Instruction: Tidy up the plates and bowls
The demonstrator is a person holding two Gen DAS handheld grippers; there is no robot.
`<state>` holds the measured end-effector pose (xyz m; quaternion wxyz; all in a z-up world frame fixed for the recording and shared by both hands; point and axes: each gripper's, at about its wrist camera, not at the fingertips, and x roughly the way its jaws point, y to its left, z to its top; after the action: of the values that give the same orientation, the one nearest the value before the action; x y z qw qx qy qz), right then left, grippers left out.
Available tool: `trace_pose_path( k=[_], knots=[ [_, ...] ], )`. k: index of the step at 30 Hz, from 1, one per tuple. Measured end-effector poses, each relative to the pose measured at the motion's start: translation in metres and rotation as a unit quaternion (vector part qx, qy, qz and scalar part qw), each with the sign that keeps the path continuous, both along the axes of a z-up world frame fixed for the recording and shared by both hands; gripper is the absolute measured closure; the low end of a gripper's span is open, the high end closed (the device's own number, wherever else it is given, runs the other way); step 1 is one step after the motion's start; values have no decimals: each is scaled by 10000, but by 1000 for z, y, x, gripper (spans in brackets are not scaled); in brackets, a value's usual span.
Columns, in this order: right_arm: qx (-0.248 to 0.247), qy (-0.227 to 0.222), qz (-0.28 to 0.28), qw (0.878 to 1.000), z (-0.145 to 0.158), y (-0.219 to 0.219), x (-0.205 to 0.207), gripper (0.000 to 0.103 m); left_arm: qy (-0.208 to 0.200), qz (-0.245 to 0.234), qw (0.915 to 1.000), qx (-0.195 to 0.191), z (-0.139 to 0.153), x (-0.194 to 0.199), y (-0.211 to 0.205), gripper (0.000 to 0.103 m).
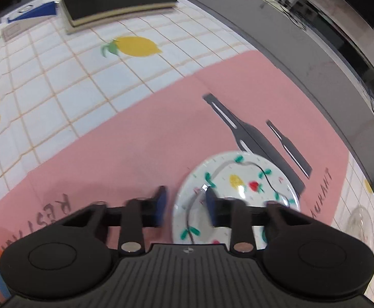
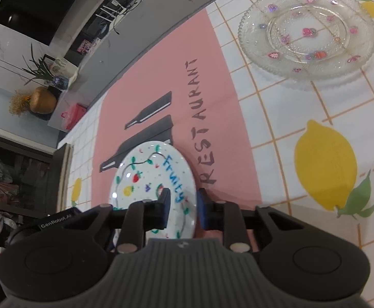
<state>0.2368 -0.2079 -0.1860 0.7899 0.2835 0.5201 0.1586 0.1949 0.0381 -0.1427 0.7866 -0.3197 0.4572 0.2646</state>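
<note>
White painted plate [image 2: 151,177] lies on the pink placemat [image 1: 140,133] on the counter [image 2: 276,133]. Both tongs straddle its rim from opposite sides: right tongs [image 2: 183,205] pinch it narrowly, left tongs [image 1: 184,205] grip it too. Clear glass plate [image 2: 307,33] sits well apart

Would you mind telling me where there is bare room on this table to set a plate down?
The pink mat is bare left of the painted plate. The checked cloth is free between the glass plate and the mat. It is crowded around the painted plate, where both hand-held grippers work.
</note>
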Motion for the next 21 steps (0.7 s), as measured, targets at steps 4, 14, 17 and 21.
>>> trace_pose_path(
  k=[4, 14, 17, 21],
  knots=[
    [13, 125, -119, 9999, -1, -5, 0, 97, 23, -173, 9998, 138, 1, 1, -6, 79],
    [-413, 595, -157, 9973, 13, -25, -8, 96, 136, -557, 9982, 179, 4, -13, -33, 80],
    [-502, 705, -199, 9960, 15, -36, -13, 96, 145, -661, 9977, 65, 5, -20, -40, 81],
    [-536, 772, -260, 9952, 15, -49, -19, 95, 113, -791, 9968, 0, 4, -26, -49, 82]
  ],
)
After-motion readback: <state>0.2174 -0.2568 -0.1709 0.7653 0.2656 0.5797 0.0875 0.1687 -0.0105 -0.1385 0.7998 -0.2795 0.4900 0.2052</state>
